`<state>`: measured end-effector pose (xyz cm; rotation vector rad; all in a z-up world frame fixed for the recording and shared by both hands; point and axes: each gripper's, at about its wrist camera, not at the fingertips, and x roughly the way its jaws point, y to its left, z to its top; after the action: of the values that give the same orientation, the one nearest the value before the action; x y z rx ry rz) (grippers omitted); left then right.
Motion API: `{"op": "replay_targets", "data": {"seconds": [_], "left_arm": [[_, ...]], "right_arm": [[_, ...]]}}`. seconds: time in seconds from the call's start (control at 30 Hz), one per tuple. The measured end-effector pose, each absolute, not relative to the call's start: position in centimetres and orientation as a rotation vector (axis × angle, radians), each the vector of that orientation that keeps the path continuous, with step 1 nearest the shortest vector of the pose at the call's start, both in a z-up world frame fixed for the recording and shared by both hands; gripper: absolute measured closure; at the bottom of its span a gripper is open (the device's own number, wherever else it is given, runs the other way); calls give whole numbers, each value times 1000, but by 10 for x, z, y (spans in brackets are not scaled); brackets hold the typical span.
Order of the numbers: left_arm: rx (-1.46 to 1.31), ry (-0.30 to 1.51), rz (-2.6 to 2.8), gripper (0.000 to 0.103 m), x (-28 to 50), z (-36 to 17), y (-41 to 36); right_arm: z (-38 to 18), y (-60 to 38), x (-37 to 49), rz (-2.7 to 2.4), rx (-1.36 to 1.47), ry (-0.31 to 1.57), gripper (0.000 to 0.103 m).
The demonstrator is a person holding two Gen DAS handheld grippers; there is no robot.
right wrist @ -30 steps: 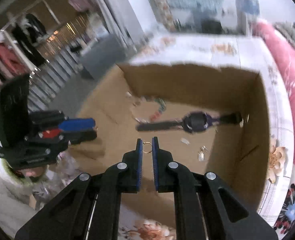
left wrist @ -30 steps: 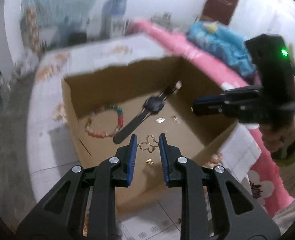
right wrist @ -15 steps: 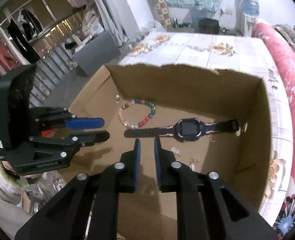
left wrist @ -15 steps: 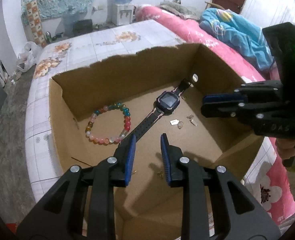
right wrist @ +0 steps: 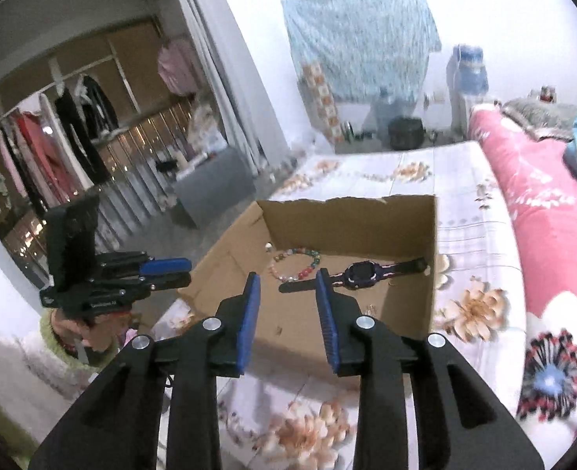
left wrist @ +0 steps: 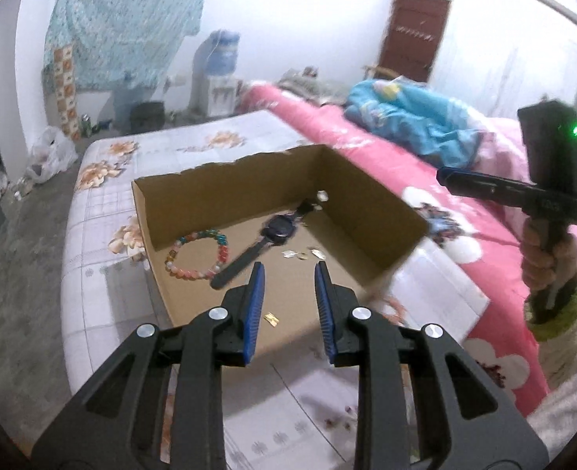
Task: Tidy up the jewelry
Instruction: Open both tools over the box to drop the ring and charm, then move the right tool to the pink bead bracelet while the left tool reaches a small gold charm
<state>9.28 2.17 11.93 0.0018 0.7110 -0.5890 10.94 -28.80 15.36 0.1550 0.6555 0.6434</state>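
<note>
An open cardboard box (left wrist: 370, 211) (right wrist: 429, 282) sits on a floral bedsheet. Inside lie a multicoloured bead bracelet (left wrist: 196, 252) (right wrist: 296, 262), a dark wristwatch (left wrist: 265, 244) (right wrist: 357, 274) and small gold pieces (left wrist: 302, 254), one near the front wall (left wrist: 271, 319). My left gripper (left wrist: 289, 270) is open and empty, raised above the box's near edge; it also shows in the right wrist view (right wrist: 179, 268). My right gripper (right wrist: 285, 280) is open and empty above the near wall; in the left wrist view (left wrist: 445, 174) it is held off to the box's right.
A pink flowered blanket (left wrist: 366, 133) and a blue bundle (left wrist: 406, 117) lie on the bed right of the box. A water dispenser (left wrist: 220, 74) and hanging cloth stand at the far wall. A clothes rack (right wrist: 53, 149) and grey box (right wrist: 214, 184) are at left.
Both grippers have pulled up and back from inside the box and opened wider. The gold butterfly piece and ring they held a second ago are no longer between the fingers.
</note>
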Motion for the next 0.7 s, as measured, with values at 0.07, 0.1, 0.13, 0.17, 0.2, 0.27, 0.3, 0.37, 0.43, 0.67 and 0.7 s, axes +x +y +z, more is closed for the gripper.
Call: {"op": "replay_targets", "data": {"seconds": [0.07,0.1,0.13,0.17,0.2,0.27,0.3,0.37,0.43,0.67,0.7], "left_arm": [[-7,680,-620,72,71,117,27],[-11,675,-633,71,62,115,29],[-10,677,-650,69,54,110,29],[-10,683,-660,69,47,104,28],[-12,699,-671,68,41,95,25],[-29,744,-682,67,38,80,18],[-41,775,-687,67,39,70,13],[-42,837,-655,67,45,47,-1],[-4,874,-605,67,53,29,-14],[129,922,-493,67,75,-6,-47],[134,922,-488,67,76,-9,-49]], "right_arm": [[148,-299,86,655,168,631,68],[140,-303,76,662,187,636,66],[130,-306,69,668,212,657,65],[120,-307,66,670,232,682,65],[108,-306,64,665,251,711,65],[78,-301,64,627,280,792,65],[61,-296,67,598,286,839,65],[34,-284,72,539,261,909,65],[13,-268,77,456,174,963,65],[-4,-251,90,390,87,979,65],[-3,-252,92,388,94,977,65]]}}
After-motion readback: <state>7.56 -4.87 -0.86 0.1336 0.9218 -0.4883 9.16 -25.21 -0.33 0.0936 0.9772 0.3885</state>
